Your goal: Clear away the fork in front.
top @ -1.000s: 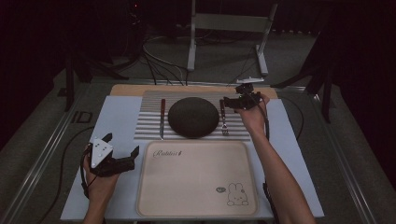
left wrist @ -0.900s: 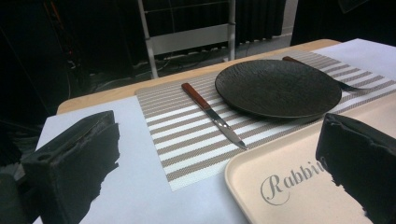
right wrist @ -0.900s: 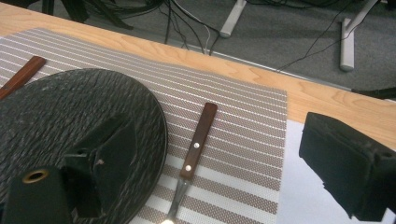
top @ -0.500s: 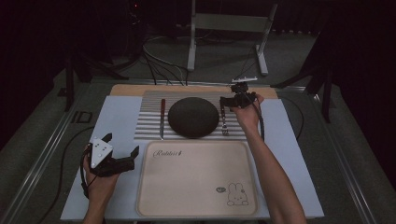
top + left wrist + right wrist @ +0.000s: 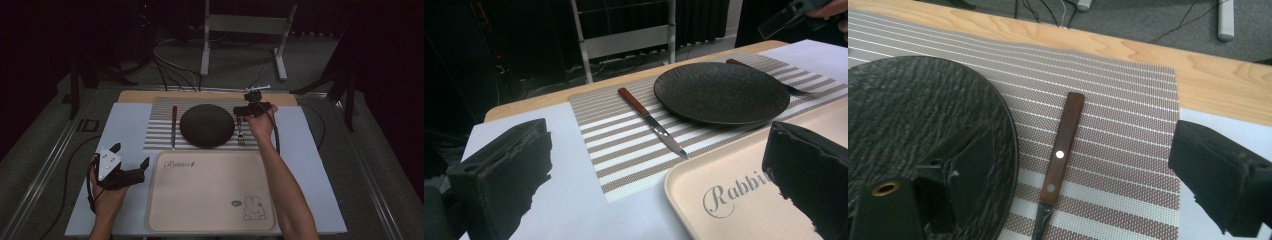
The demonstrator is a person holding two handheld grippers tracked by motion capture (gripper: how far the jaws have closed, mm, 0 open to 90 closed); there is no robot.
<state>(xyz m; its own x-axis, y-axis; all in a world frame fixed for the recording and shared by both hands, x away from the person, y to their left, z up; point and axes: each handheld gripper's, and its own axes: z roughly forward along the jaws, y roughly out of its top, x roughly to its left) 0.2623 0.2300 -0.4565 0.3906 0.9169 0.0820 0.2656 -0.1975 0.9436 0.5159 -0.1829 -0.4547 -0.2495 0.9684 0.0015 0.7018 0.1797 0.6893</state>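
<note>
Wooden, stiff and light, the fork [image 5: 1058,160] at frame centre we would pinch mid-handle; both grippers [image 5: 1068,200] [image 5: 659,185] gape empty.

The fork [image 5: 1058,170] is cut off below its handle by the bottom edge; the plate's [image 5: 923,130] left side is cropped.

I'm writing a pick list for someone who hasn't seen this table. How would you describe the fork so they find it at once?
Find the striped mat at the table's far side, with the black plate at its centre. The fork lies on the mat just right of the plate, under the right gripper. Its handle is wooden like that of the knife left of the plate, but it ends in tines.
</note>
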